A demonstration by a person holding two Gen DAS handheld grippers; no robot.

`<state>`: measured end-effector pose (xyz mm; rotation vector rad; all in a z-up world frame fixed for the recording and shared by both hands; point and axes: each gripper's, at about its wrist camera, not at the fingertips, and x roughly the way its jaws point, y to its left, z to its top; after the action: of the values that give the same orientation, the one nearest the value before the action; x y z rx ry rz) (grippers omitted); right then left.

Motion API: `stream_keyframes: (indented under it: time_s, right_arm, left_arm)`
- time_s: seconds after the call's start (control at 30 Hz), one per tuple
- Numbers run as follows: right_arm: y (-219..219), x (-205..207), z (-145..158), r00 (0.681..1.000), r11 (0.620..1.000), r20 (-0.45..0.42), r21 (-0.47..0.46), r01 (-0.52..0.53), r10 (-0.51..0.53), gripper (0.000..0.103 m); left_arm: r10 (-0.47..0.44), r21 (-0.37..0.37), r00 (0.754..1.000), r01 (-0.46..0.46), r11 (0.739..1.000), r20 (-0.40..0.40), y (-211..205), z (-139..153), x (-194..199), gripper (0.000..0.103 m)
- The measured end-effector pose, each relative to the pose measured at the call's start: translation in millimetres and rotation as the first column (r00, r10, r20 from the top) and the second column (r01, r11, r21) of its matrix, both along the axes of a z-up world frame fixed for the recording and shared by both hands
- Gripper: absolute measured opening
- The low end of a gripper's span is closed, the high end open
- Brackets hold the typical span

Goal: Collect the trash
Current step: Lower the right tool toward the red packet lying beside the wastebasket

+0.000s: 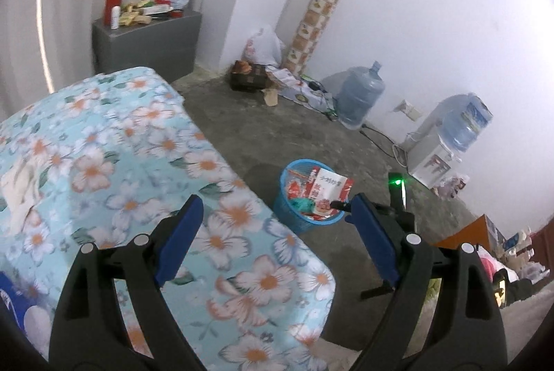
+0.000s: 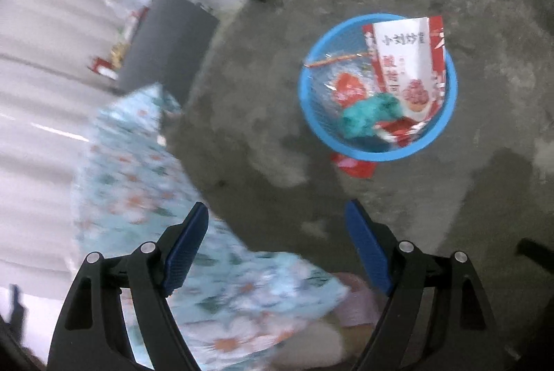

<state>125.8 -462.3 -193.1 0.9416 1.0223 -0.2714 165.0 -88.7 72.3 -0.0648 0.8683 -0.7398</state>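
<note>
A blue plastic basket (image 1: pixel 294 210) stands on the concrete floor beside a table with a floral cloth (image 1: pixel 138 163). It holds a red and white snack bag (image 1: pixel 327 189), red wrappers and a crumpled teal piece (image 2: pixel 368 115). In the right wrist view the basket (image 2: pixel 311 94) lies ahead, with a red wrapper (image 2: pixel 356 165) on the floor at its near side. My left gripper (image 1: pixel 277 215) is open and empty above the table's corner. My right gripper (image 2: pixel 277 222) is open and empty above the floor by the cloth's edge (image 2: pixel 138 184).
A grey cabinet (image 1: pixel 145 45) with bottles and boxes stands by the far wall. Bags, a tall patterned box (image 1: pixel 315 25) and a dark box (image 1: pixel 247 77) fill the corner. A water jug (image 1: pixel 360 94), a dispenser (image 1: pixel 446 135) and cables line the right wall.
</note>
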Motion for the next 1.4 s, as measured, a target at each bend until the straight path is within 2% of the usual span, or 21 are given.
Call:
stream_keyframes:
  time_s: [0.1, 0.2, 0.27, 0.37, 0.43, 0.57, 0.63, 0.83, 0.87, 0.93, 0.97, 1.0, 1.03, 1.07, 1.13, 1.2, 1.23, 1.4]
  right_arm:
    - [2.4, 10.8, -23.7, 0.997, 0.999, -0.072, -0.004, -0.038, 0.038, 0.079]
    - [12.2, 27.6, -50.9, 0.983, 0.995, -0.157, -0.018, -0.095, 0.091, 0.078]
    - [25.7, 43.4, -68.9, 0.964, 0.985, -0.223, -0.058, -0.165, 0.148, 0.078]
    - [52.7, 72.5, -96.1, 0.913, 0.944, -0.324, -0.133, -0.302, 0.247, 0.077]
    - [73.3, 96.6, -116.7, 0.866, 0.890, -0.394, -0.201, -0.409, 0.309, 0.077]
    - [101.3, 137.9, -161.9, 0.770, 0.779, -0.505, -0.265, -0.569, 0.390, 0.077]
    - [111.4, 155.3, -192.0, 0.706, 0.710, -0.577, -0.283, -0.644, 0.410, 0.077]
    - [124.4, 192.9, -279.8, 0.469, 0.478, -0.808, -0.273, -0.835, 0.357, 0.077]
    - [125.9, 195.8, -288.0, 0.446, 0.457, -0.825, -0.266, -0.849, 0.348, 0.077]
    - [124.2, 202.5, -310.2, 0.375, 0.395, -0.871, -0.238, -0.887, 0.317, 0.077]
    - [123.2, 203.9, -316.5, 0.350, 0.379, -0.884, -0.222, -0.898, 0.311, 0.077]
    - [122.0, 204.9, -328.0, 0.304, 0.356, -0.903, -0.188, -0.915, 0.304, 0.077]
    - [121.2, 206.7, -333.8, 0.280, 0.346, -0.911, -0.169, -0.923, 0.302, 0.077]
    - [120.4, 206.1, -343.5, 0.242, 0.327, -0.924, -0.140, -0.935, 0.295, 0.077]
    - [119.4, 204.8, -354.3, 0.199, 0.297, -0.941, -0.114, -0.948, 0.275, 0.077]
    - [116.8, 203.0, -365.2, 0.161, 0.276, -0.954, -0.089, -0.957, 0.252, 0.077]
    - [114.8, 202.3, -369.5, 0.149, 0.278, -0.956, -0.077, -0.957, 0.251, 0.077]
    - [104.5, 201.5, -385.1, 0.105, 0.244, -0.973, -0.053, -0.968, 0.207, 0.077]
  left_arm:
    - [0.053, -0.038, 0.999, -0.053, 0.998, -0.014, 15.7, 0.9, 7.1, 0.083]
    - [0.089, -0.044, 0.996, -0.089, 0.995, -0.012, 24.8, -0.8, 13.4, 0.083]
    - [0.108, -0.038, 0.994, -0.108, 0.993, -0.017, 28.7, -4.1, 20.7, 0.083]
    - [0.117, -0.027, 0.993, -0.118, 0.993, -0.034, 32.7, -10.5, 31.8, 0.083]
    - [0.124, -0.013, 0.991, -0.125, 0.992, -0.043, 34.3, -14.6, 39.7, 0.083]
    - [0.138, 0.007, 0.989, -0.138, 0.990, -0.056, 36.6, -21.5, 53.7, 0.083]
    - [0.147, 0.017, 0.987, -0.146, 0.989, -0.066, 37.9, -25.2, 59.4, 0.083]
    - [0.178, 0.060, 0.980, -0.173, 0.983, -0.087, 40.6, -35.6, 72.1, 0.083]
    - [0.182, 0.066, 0.979, -0.176, 0.982, -0.089, 40.7, -37.1, 73.4, 0.083]
    - [0.189, 0.077, 0.978, -0.183, 0.980, -0.093, 41.5, -39.7, 76.2, 0.083]
    - [0.191, 0.082, 0.977, -0.184, 0.980, -0.096, 41.6, -41.0, 77.3, 0.083]
    - [0.193, 0.086, 0.976, -0.185, 0.979, -0.099, 41.9, -42.0, 78.3, 0.083]
    - [0.196, 0.091, 0.975, -0.187, 0.978, -0.103, 42.1, -43.7, 79.5, 0.083]
    - [0.199, 0.095, 0.974, -0.189, 0.977, -0.107, 42.3, -45.0, 80.4, 0.083]
    - [0.206, 0.103, 0.972, -0.194, 0.975, -0.115, 42.7, -47.5, 82.3, 0.083]
    - [0.209, 0.107, 0.970, -0.197, 0.975, -0.121, 43.0, -48.9, 83.6, 0.083]
    - [0.210, 0.108, 0.970, -0.197, 0.974, -0.124, 42.9, -49.6, 84.2, 0.083]
    - [0.215, 0.123, 0.969, -0.199, 0.972, -0.126, 41.4, -52.9, 87.5, 0.083]
